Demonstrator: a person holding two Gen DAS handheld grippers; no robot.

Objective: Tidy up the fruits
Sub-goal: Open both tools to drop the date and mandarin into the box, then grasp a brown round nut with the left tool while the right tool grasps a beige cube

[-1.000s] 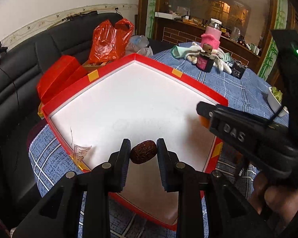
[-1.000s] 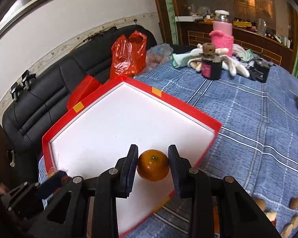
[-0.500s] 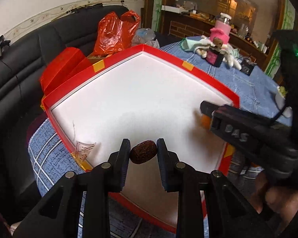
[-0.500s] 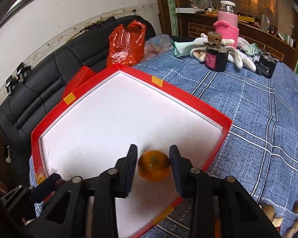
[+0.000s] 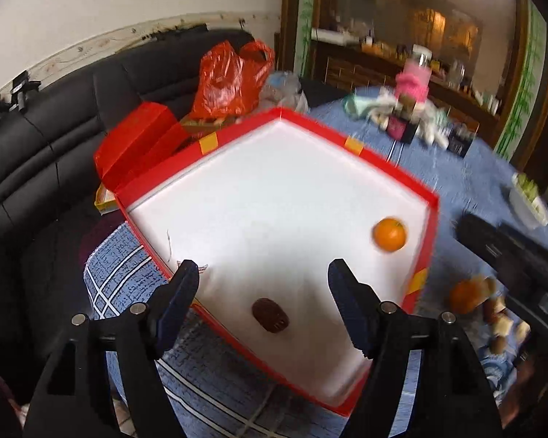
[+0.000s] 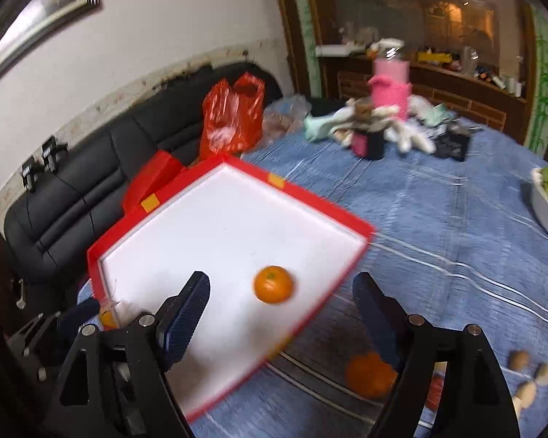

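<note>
Black sofa (image 6: 102, 168) at 10 o'clock, red plastic bag (image 6: 233, 116) at 12 on it, pink jar (image 6: 389, 84) at 1, white bowl (image 6: 546, 206) at 3, blue checked tablecloth (image 6: 438, 226)

Two oranges (image 6: 273, 284) (image 6: 369, 374), one dark date (image 5: 270, 315), one red tray (image 5: 383, 168).

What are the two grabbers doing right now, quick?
Left gripper: open, empty; the date lies in the tray below it.
Right gripper: open, empty; the orange sits in the tray.
</note>
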